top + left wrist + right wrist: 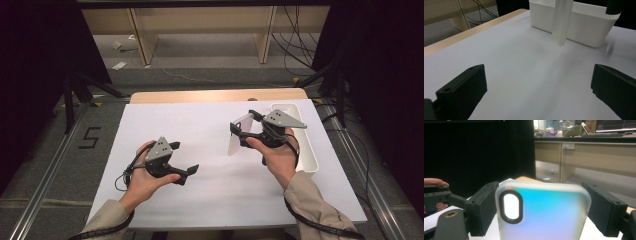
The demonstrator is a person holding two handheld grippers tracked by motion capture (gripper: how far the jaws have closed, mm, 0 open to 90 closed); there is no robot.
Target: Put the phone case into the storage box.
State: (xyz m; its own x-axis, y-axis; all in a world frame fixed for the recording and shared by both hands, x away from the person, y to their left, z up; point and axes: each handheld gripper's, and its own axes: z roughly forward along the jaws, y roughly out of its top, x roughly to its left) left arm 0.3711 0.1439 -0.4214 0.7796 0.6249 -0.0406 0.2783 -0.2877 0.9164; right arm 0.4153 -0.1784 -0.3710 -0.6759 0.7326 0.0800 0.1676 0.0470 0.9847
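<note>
We grip the case (541, 212) edgewise in the right tool (246, 131), left tool (186, 159) open; it could twist free.

1. Both sleeves (107, 220) are beige — long, reaching the wrists.
2. The left gripper (186, 171) is black, topped by a grey three-cornered plate dotted with small screws.
3. The right gripper (242, 127) matches it — black body, grey plate.
4. Black ribbed cables (320, 225) trail along each forearm.
5. The blocky black jaws carry small round holes.
</note>
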